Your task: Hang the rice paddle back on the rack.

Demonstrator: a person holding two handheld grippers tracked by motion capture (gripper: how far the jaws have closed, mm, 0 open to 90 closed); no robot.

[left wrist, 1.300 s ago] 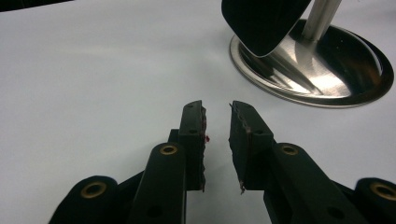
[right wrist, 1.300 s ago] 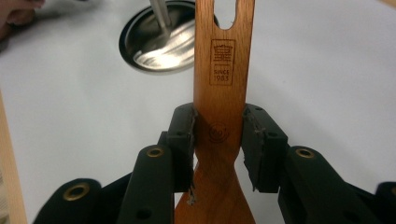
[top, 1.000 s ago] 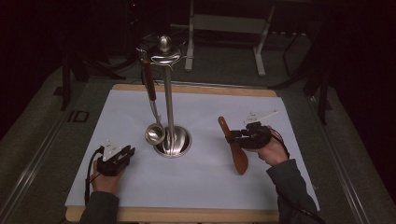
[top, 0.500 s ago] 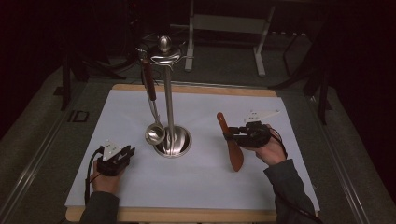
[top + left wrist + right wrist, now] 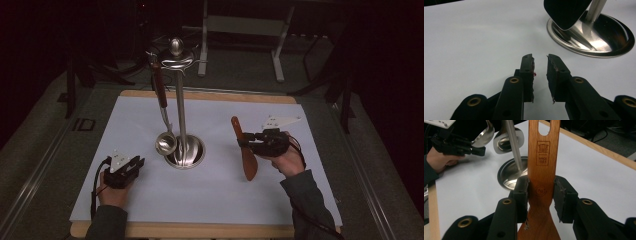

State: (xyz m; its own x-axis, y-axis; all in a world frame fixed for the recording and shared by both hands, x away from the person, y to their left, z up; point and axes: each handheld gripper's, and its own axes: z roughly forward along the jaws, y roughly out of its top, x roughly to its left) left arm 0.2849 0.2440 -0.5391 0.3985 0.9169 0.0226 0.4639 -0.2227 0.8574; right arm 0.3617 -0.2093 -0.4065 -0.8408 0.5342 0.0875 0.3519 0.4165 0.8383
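A: Right gripper (image 5: 244, 142) clamps a wooden spatula (image 5: 243, 149) at the neck, jaws pressed on both edges of the handle. Blade hangs low toward the person, handle end points up and away. It sits well to the right of the metal stand (image 5: 181, 107), off the white mat (image 5: 300, 165).

B: And the other one?

A: Left gripper (image 5: 134, 167) rests on the mat, left of the stand's base and nearer the person. Jaws a narrow gap apart, nothing between them.

B: What is on the stand already?

A: A ladle (image 5: 162, 112) hangs from a hook on the left side, bowl just above the base dish. Hooks on the right side look free, though small in the high view.

B: Which step, in your judgement?

A: Carrying phase. Spatula picked up, not yet hung. The handle has a hole (image 5: 544, 126) at its far end, visible in the right gripper view.

B: Next move?

A: Probably lift the spatula toward the top of the stand, turn it so the hole meets a free hook, and thread it on. Risk: knocking the pole or the ladle on approach.
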